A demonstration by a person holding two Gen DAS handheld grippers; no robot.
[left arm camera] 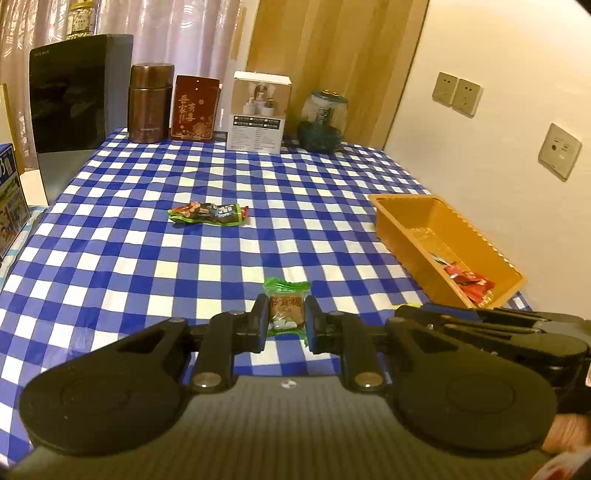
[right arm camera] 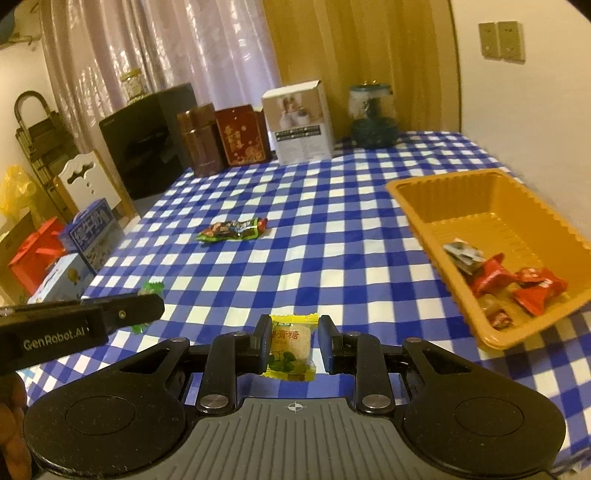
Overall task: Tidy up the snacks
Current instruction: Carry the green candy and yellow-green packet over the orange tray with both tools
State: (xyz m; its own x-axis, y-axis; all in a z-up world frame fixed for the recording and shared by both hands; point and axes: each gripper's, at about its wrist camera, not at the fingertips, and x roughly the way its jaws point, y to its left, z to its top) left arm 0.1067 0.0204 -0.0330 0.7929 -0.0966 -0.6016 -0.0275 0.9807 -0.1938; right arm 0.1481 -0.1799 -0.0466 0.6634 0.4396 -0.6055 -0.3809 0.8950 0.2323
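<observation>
Left gripper (left arm camera: 286,320) has its two blue-padded fingers pressed against the sides of a green-wrapped candy (left arm camera: 286,308), which lies on the checked cloth with its long axis running straight away from the camera, crimped green end pointing toward the far side of the table. Right gripper (right arm camera: 291,343) sits lower and wider: its left finger touches a yellow-wrapped candy (right arm camera: 293,345) while the right finger stands a little off it, so the jaws are partly open and not gripping; that candy too lies lengthwise between the fingers, its pale square centre printed with red characters and green leaves near the camera end. Both wrappers look like glossy, crinkled plastic with pinched seams. Farther out on the table a long snack packet (left arm camera: 207,213), green-edged with dark and red print, lies crosswise, its long axis running left to right. To the right stands a rectangular orange plastic tray (right arm camera: 413,206) with thin, ribbed walls; several red-wrapped sweets (right arm camera: 532,288) and a grey-and-white packet (right arm camera: 463,254) sit in its near end. The blue-and-white gingham tablecloth (left arm camera: 147,258) is smooth and slightly shiny. Along the far edge are a brown metal canister (left arm camera: 149,103), a red box with gold characters (left arm camera: 194,109), a white carton (left arm camera: 258,112) and a dark green glass jar (left arm camera: 323,120). Behind hang sheer pale curtains (left arm camera: 177,33) and a tan drape, with cream walls carrying socket plates (left arm camera: 458,94) on the right.
</observation>
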